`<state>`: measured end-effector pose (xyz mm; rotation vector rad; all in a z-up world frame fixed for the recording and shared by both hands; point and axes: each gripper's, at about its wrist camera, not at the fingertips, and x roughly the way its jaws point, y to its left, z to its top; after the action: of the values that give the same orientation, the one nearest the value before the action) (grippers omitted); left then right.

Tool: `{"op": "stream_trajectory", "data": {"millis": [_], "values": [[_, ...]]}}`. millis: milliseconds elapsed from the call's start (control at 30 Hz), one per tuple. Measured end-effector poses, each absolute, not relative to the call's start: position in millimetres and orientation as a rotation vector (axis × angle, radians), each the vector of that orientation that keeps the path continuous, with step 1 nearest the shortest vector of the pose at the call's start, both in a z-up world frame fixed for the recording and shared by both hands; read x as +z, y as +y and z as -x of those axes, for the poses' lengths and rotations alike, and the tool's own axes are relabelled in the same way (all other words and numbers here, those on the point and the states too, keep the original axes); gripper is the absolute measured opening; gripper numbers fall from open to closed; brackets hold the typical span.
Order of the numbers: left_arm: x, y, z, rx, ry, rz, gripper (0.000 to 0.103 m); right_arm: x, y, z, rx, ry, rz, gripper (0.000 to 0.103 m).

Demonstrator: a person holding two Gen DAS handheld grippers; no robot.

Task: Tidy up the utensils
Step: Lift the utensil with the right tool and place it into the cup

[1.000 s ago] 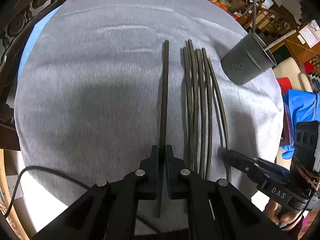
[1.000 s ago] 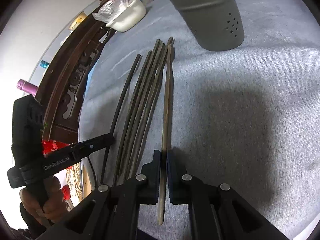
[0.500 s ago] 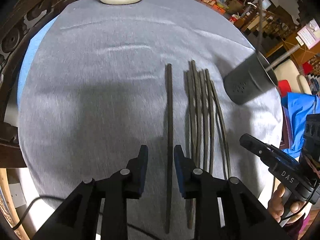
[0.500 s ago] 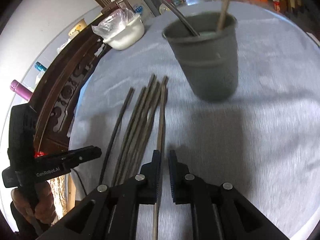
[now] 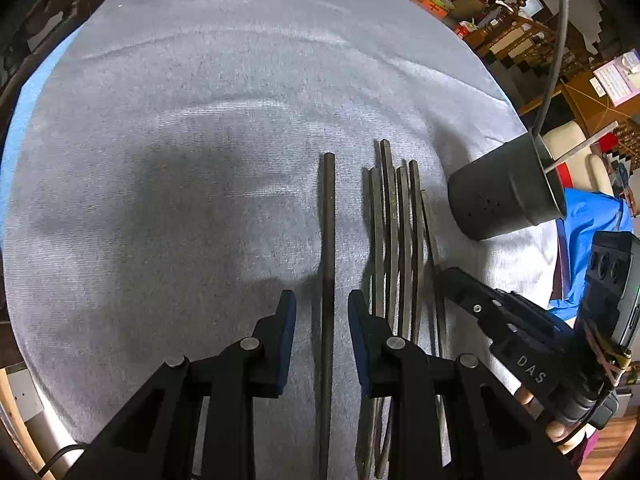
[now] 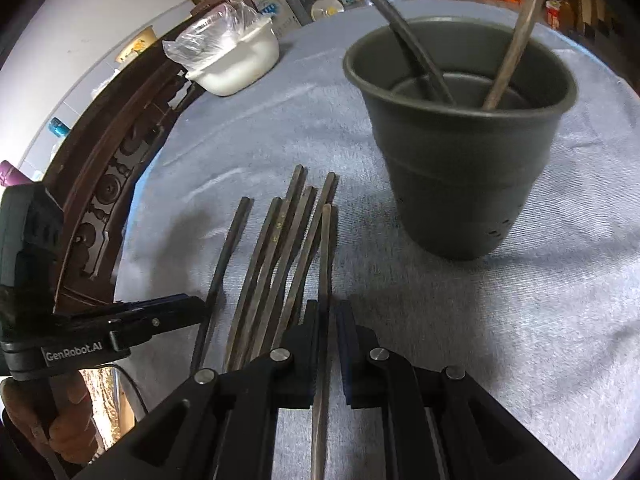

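1. Right wrist view shows the right gripper (image 6: 327, 322) pinching one brown chopstick (image 6: 325, 264) between its pads. The stick points toward the cup.
2. A dark grey cup (image 6: 460, 160) stands on the cloth just past that stick. Two sticks already stand inside it, one dark and one brown, and both lean on the rim.
3. A bunch of dark chopsticks (image 6: 280, 248) lies flat on the cloth, just beside the pinched stick, on its left in this view. They lie close together and some cross over each other.
4. One more dark stick, the lone chopstick (image 5: 329, 248), lies by itself on the cloth, apart from the bunch.
5. The left gripper (image 5: 322, 312) has just opened its jaws. They stand spread, one on each side of the lone chopstick. The pads do not touch it.
6. A grey cloth (image 5: 180, 160) covers the round table under everything.
7. A white bowl (image 6: 236, 64) with a clear plastic bag in it sits at the far edge of the table.
8. A dark carved wooden chair back (image 6: 116, 168) stands just beside the table.
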<state>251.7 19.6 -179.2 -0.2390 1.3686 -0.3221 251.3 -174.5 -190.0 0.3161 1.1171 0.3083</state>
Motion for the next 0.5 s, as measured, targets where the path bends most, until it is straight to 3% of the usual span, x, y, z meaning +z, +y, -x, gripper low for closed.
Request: {"op": "stream_trajectory", "data": {"millis": [500], "values": [[-186.8,12.3,-278.9,-0.310,1.438,0.303,0.027,-193.8,-176.3,-259.0,0.260,1.139,-0.319,0.009]]}}
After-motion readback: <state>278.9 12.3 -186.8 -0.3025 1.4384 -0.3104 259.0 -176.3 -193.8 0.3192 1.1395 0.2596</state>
